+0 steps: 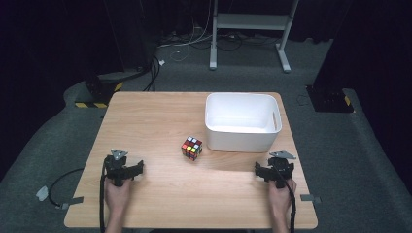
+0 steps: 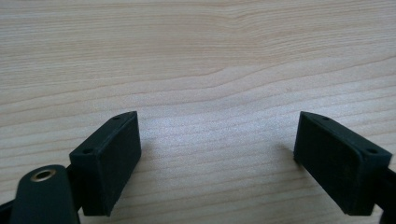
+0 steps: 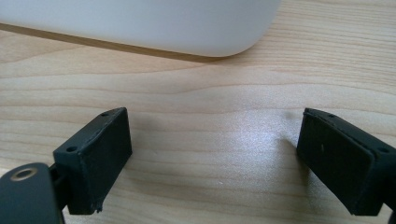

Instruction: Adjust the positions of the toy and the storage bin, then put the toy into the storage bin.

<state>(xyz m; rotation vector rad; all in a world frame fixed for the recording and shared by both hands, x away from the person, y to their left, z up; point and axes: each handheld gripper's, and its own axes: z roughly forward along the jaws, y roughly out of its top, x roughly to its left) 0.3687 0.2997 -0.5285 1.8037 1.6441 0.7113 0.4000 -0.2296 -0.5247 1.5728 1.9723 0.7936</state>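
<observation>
Item, high view: wooden table occupying the centre of the frame, grey floor around it. Colour-faced puzzle cube standing just left of centre, close beside the lower left corner of the white bin but apart from it. Bin open-topped and empty, at the upper right of the tabletop, presumably the receptacle for the cube. Left gripper at the lower left and right gripper at the lower right, each held in a hand entering from the bottom edge and resting low near the table's front edge. Both well apart from the cube, one to either side of it; the symmetrical placing reads as a ready stance before any reach. A metal stand and cables lie on the floor at the top of the frame

Item, left gripper view: two black jaws rising from the bottom corners, spread wide, nothing between them but bare wood grain. Gripper points forward and down at the table, close above it; it holds nothing

Item, right gripper view: jaws likewise spread to their full width with bare wood between them and nothing grasped. Rounded lower wall of the bin crosses the upper left of the frame, near but not touching the jaws, which fits this gripper lying just in front of the bin's right end

Judgement: no step begun; the cube is untouched, and either gripper must travel inward to reach it
</observation>
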